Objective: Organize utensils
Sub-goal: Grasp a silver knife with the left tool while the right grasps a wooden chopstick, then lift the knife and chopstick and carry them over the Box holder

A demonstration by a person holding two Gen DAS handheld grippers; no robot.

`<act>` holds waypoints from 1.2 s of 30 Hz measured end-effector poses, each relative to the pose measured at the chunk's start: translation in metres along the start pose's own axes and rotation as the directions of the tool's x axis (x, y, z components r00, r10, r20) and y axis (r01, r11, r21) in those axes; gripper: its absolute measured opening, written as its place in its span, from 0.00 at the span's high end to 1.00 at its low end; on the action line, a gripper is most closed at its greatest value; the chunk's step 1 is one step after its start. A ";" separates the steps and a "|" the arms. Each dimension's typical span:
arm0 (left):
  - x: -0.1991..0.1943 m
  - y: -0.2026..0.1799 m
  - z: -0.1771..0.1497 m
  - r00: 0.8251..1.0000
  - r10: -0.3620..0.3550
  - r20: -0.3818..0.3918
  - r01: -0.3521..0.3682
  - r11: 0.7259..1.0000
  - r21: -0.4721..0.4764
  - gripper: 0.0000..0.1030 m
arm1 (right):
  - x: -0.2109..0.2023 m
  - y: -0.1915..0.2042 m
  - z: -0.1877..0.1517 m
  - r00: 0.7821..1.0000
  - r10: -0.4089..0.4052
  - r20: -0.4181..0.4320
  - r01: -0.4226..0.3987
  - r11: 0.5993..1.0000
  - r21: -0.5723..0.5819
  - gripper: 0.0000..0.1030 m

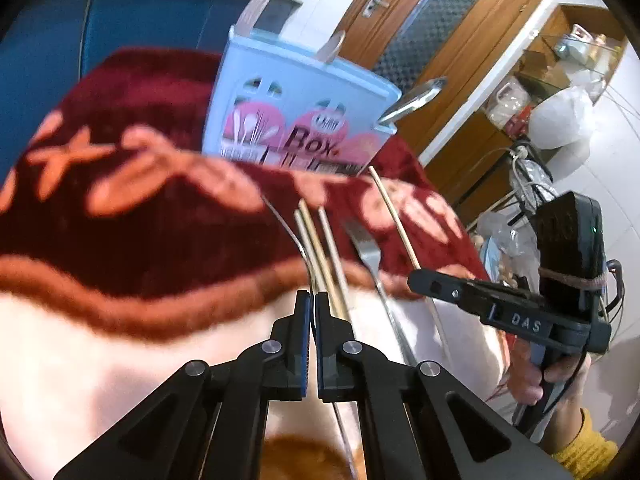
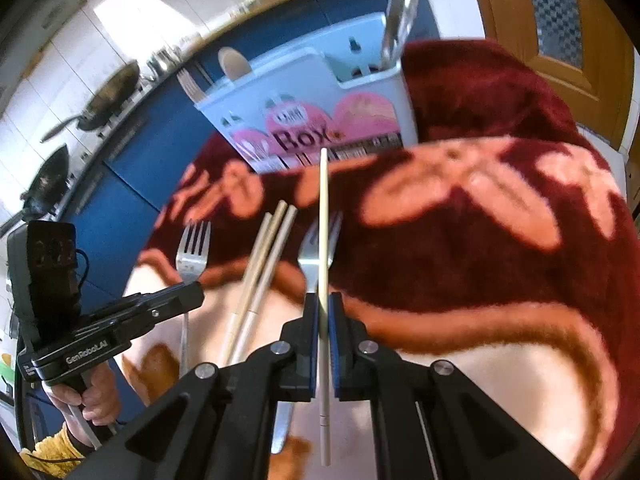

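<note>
So the pale blue utensil box (image 2: 320,92) is already partly filled: a wooden spoon (image 2: 234,63), a fork (image 2: 188,86) and a steel handle (image 2: 400,12) are seen sticking up out of its slots at the far end of the red floral blanket (image 2: 500,240). Plenty is left lying loose on the blanket though. Three chopsticks (image 2: 260,276) are bunched side by side, long axes running from near the camera toward the box, and two forks (image 2: 192,256) are laid roughly the same way, tines toward the box.

One chopstick (image 2: 324,240) is clamped in the right gripper (image 2: 323,340), jaws closed on its lower part, tip pointed straight at the box, so it's probably next in.

The left gripper (image 1: 312,340) is held over the bundle's near ends, jaws brought nearly together; whether anything is pinched can't be told
</note>
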State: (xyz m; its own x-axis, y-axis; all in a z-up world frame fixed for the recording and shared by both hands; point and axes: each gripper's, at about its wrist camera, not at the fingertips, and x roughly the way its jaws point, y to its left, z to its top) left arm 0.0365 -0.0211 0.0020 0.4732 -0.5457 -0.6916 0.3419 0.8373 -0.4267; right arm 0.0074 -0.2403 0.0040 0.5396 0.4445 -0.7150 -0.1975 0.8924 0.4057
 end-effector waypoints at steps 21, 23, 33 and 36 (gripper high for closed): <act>-0.066 -0.020 0.049 0.948 0.048 0.314 -0.070 0.996 0.058 0.99 | -0.060 0.016 -0.009 0.927 -0.041 0.373 0.061 0.997 -0.043 0.94; -0.071 -0.020 0.057 0.939 0.060 0.340 -0.084 0.995 0.056 0.99 | -0.061 0.015 -0.009 0.923 -0.043 0.382 0.063 0.997 -0.042 0.94; -0.086 -0.031 0.091 0.884 0.116 0.453 -0.165 0.984 0.069 0.99 | -0.067 0.011 0.001 0.906 -0.057 0.418 0.083 0.996 -0.043 0.94; -0.090 -0.034 0.104 0.863 0.127 0.490 -0.178 0.982 0.059 0.99 | -0.067 0.010 0.003 0.902 -0.055 0.428 0.081 0.996 -0.045 0.94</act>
State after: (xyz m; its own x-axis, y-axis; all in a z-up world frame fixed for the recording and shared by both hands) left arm 0.0663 -0.0040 0.1393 0.8493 -0.3811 -0.3654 0.2991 0.9176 -0.2618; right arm -0.0280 -0.2611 0.0578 0.8477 0.3191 -0.4237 -0.1892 0.9282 0.3205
